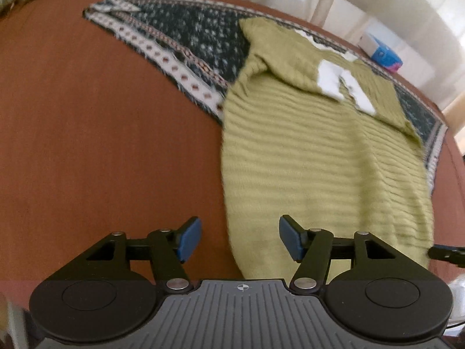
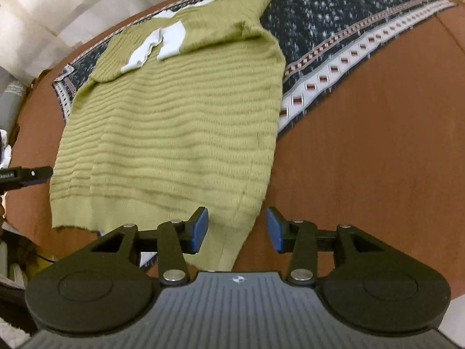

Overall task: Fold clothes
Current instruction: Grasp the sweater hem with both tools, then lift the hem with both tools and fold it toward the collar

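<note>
Left tongs (image 1: 240, 240) and right tongs (image 2: 237, 229) spread (empty), green sweater's (image 2: 174, 133) hem between both.

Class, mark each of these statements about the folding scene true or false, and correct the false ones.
1. The green sweater lies partly on a dark patterned runner. True.
2. The left gripper is clamped on the sweater's hem. False: its jaws stand open and hold nothing.
3. The sweater has white cuffs on sleeves folded across its upper part. True.
4. The table is made of clear glass. False: it is a brown, wood-coloured surface.
5. The right gripper is open near the sweater's lower corner. True.
6. The sweater hangs from a hanger. False: it lies spread on the table.
</note>
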`<state>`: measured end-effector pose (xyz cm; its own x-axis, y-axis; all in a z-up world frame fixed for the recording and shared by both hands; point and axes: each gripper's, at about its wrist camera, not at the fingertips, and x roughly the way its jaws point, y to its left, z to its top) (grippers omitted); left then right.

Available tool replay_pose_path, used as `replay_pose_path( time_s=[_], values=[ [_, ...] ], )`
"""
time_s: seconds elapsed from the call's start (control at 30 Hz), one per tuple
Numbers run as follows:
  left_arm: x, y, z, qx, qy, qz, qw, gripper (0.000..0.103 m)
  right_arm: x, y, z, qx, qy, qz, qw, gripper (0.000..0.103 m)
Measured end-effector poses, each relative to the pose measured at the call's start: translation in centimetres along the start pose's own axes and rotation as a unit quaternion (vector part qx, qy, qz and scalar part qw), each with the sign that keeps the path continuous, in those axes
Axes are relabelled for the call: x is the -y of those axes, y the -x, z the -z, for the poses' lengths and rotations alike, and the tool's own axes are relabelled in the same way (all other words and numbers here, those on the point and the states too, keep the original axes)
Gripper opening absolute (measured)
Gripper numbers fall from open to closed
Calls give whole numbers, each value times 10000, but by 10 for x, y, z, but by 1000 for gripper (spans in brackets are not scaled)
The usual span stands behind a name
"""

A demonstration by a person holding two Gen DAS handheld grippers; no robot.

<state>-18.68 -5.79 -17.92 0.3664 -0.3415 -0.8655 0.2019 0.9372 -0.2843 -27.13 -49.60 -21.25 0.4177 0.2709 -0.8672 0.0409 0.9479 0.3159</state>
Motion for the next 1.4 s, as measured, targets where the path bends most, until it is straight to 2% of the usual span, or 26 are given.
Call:
replay_pose_path(
  time_s=[0.23, 0.47, 0.57, 0.6, 0.63, 0.67, 0.7, 0.73, 0.83, 1.0, 1.1, 1.23, 1.27, 1.3, 1.37, 1.4],
  values=[
    [6, -2, 28, -317, 123, 253, 9991, 73, -3, 0, 19, 97, 96, -237, 9996, 52],
    [17, -8, 35, -161, 356, 593, 9975, 75, -2, -2, 22, 252, -108, -438, 9987, 51],
    [21, -13, 36, -64, 336, 542, 9979, 74, -1, -3, 23, 314, -224, -518, 9979, 50],
    [21, -13, 36, -31, 388, 496, 9980, 66, -1, -4, 23, 335, -263, -545, 9976, 47],
    [21, -13, 36, 1, 441, 451, 9980, 50, 0, -5, 22, 321, -284, -575, 9974, 33],
    [20, -14, 36, 23, 482, 396, 9980, 39, 1, -5, 21, 287, -321, -616, 9972, 12],
    [18, -13, 36, 25, 504, 340, 9981, 19, 1, -5, 21, 251, -369, -662, 9968, 9],
    [14, -10, 35, 49, 551, 365, 9978, 7, 2, -4, 20, 216, -417, -707, 9964, 9],
    [6, 4, 33, 191, 616, 411, 9971, 2, 3, 9, 14, 261, -444, -872, 9949, 9],
    [1, 27, 35, 360, 430, 430, 9975, 0, 2, 41, 8, 446, -358, -979, 9935, 8],
    [-3, 22, 43, 214, 319, 308, 9988, 0, 5, 44, 11, 387, -319, -879, 9949, 8],
    [-8, 9, 53, -27, 436, 315, 9986, 1, 6, 33, 19, 282, -300, -687, 9968, 8],
    [-9, 7, 55, -68, 449, 333, 9984, 8, 7, 30, 21, 256, -296, -639, 9972, 8],
    [-9, 7, 57, -66, 480, 361, 9982, 24, 7, 28, 23, 229, -291, -590, 9976, 10],
    [-10, 11, 59, 70, 563, 388, 9976, 34, 8, 23, 27, 177, -282, -494, 9982, 21],
    [-10, 13, 58, 151, 586, 379, 9974, 51, 8, 20, 29, 150, -277, -446, 9985, 27]
  ],
)
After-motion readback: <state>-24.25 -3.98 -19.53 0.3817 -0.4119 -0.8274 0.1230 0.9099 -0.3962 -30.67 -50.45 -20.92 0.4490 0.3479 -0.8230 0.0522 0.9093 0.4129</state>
